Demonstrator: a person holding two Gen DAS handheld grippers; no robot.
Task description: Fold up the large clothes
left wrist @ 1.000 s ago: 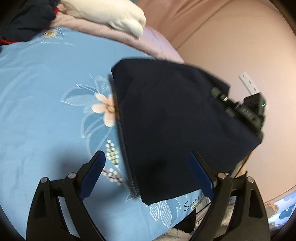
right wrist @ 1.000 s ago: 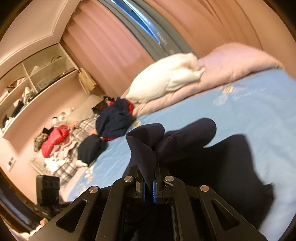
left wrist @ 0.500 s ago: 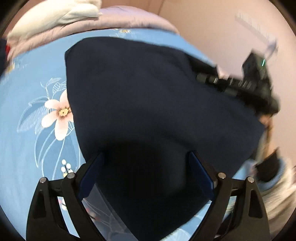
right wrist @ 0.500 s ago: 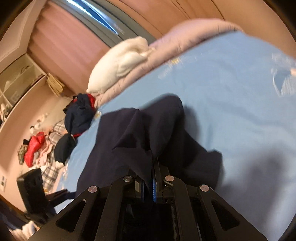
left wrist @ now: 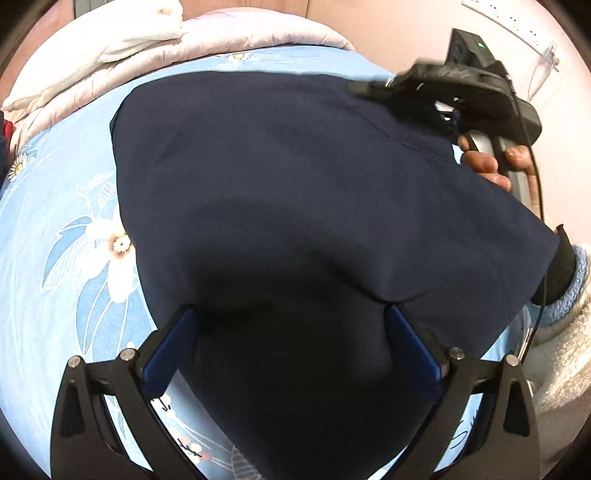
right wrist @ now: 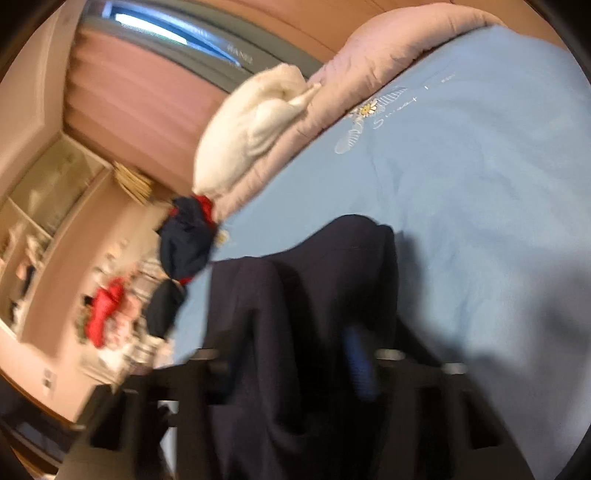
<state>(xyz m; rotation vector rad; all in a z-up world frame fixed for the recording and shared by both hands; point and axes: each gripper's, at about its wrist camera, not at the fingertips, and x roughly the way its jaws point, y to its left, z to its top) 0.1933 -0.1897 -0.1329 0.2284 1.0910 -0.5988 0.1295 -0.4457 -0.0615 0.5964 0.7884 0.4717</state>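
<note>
Navy garment (left wrist: 314, 192): lay spread on blue floral bedsheet (left wrist: 66, 258), white pillow (left wrist: 147, 29) & pink quilt (left wrist: 240, 33) beyond. L gripper (left wrist: 291, 347): jaws wide & opening, over cloth, pads not pressing it. R gripper (left wrist: 450, 88): held in hand (left wrist: 487, 162), pinched on garment's far edge; own view blurred

We see a blue floral bedsheet (left wrist: 66, 229), a pink quilt (left wrist: 229, 35) bunched at its far edge with a white pillow (right wrist: 255, 129) on top, pink curtains (right wrist: 140, 103), and heaped clothes (right wrist: 107, 314) beside the bed.
</note>
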